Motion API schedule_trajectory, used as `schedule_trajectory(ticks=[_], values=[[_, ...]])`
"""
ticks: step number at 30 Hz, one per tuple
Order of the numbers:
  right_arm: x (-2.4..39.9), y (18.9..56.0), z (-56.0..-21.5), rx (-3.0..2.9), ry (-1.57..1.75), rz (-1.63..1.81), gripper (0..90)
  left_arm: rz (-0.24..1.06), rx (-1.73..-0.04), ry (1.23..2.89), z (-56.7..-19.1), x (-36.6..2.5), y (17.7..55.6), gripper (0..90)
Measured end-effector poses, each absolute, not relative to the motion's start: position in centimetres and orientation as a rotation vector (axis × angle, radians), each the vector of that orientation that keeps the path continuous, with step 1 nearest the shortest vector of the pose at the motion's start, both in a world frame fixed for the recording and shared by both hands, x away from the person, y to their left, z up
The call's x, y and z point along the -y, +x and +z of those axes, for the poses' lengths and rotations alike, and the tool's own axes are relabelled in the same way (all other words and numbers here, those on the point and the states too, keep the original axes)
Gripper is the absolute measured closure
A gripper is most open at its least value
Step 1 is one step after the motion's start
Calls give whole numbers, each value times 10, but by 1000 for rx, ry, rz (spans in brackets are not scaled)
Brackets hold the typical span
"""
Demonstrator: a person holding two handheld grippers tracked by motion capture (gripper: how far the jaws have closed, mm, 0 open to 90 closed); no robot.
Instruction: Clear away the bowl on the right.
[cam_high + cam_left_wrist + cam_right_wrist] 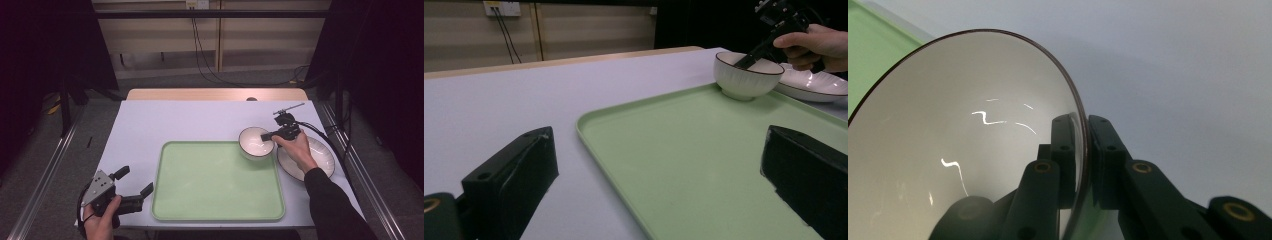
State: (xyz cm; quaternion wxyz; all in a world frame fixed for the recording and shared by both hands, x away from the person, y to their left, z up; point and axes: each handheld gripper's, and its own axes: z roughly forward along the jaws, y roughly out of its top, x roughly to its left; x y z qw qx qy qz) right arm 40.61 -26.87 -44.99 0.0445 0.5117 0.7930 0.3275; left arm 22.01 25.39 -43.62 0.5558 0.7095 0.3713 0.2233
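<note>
Overall, the white table [150, 125] carries every item. Largest on it is the green tray [215, 182], lying flat at the near centre. To its right rests the white ribbed plate [322, 155], just beside the tray's right edge. The white bowl [255, 142] with a dark rim stands at the tray's far right corner, close to the plate. The right claw [266, 136] is clamped on the bowl's rim, one jaw inside the wall and one outside, pads pressing the porcelain. The left claw [134, 182] is held near the table's near left corner, beside the tray's left edge; its jaws stand wide apart and grip nothing.
</note>
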Motion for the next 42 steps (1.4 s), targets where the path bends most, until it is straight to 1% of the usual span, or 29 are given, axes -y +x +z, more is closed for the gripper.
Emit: schedule_trajectory(ticks=[5,12,14,18,22,26,29,31,33,36,40,42], values=[[268,405,-450,-2425,1556,998,825,527,-877,1675,-436,-254,220,17],[270,401,-448,-2397,1501,1054,781,522,-872,1677,-436,-254,220,18],[270,401,-447,-2383,1493,1080,739,523,-874,1677,-436,-254,220,17],[269,401,-449,-2386,1466,1062,618,526,-878,1677,-436,-254,220,18],[268,401,-451,-2379,1462,1088,539,526,-877,1676,-436,-254,220,18],[269,401,-451,-2366,1463,1075,407,526,-878,1676,-436,-253,220,18],[269,401,-450,-2348,1500,1063,267,524,-874,1678,-436,-254,220,18],[269,402,-450,-2340,1487,1069,213,530,-880,1678,-436,-254,220,18],[269,402,-450,-2342,1500,1055,117,522,-874,1678,-436,-254,220,18],[271,401,-449,-2341,1482,1078,38,528,-878,1678,-436,-254,220,18],[272,399,-448,-2323,1477,1112,59,528,-880,1675,-436,-254,220,18],[274,398,-447,-2319,1478,1138,89,528,-878,1676,-436,-254,220,18]])
